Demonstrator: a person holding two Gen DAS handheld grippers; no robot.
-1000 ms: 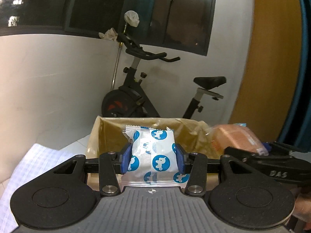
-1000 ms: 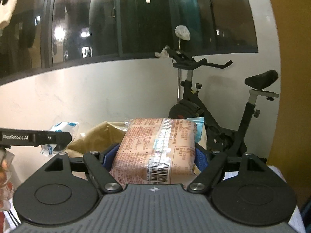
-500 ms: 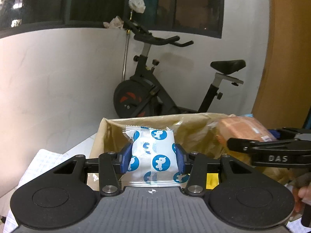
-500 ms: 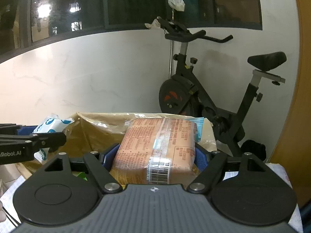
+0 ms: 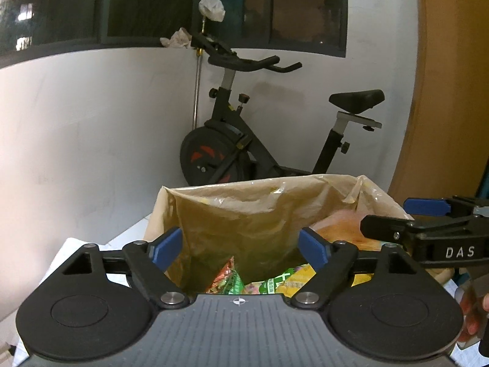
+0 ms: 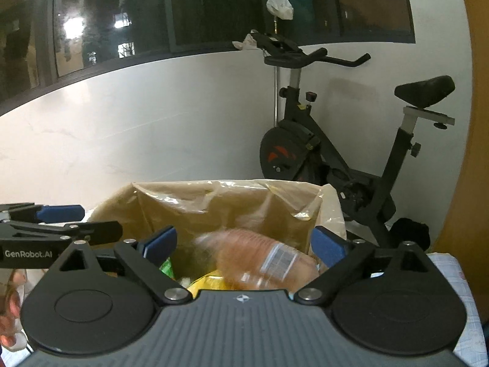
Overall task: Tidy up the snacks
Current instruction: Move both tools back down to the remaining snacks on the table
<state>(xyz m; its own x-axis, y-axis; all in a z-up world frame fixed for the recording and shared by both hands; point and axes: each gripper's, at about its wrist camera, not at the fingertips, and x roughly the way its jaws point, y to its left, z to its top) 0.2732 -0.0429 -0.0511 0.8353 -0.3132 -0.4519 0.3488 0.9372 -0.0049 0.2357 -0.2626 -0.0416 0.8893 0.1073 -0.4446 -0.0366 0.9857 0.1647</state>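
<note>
A cardboard box lined with a tan plastic bag stands just ahead of both grippers. My left gripper hangs over its near rim, jaws opening, nothing between them. My right gripper also has its jaws opening; the orange-brown snack pack, blurred, is dropping free between the pads into the box. That pack shows as an orange blur in the left wrist view. Green and yellow snack packets lie at the bottom. The blue-dotted white packet is out of sight.
A black exercise bike stands against the white wall behind the box. A wooden panel rises at the right. A checked cloth covers the table beside the box. A hand holds the right gripper's handle.
Both grippers opened wide over the box. The blue-dotted packet left the left jaws and dropped from sight; the orange-brown pack slipped out of the right jaws and is falling.
</note>
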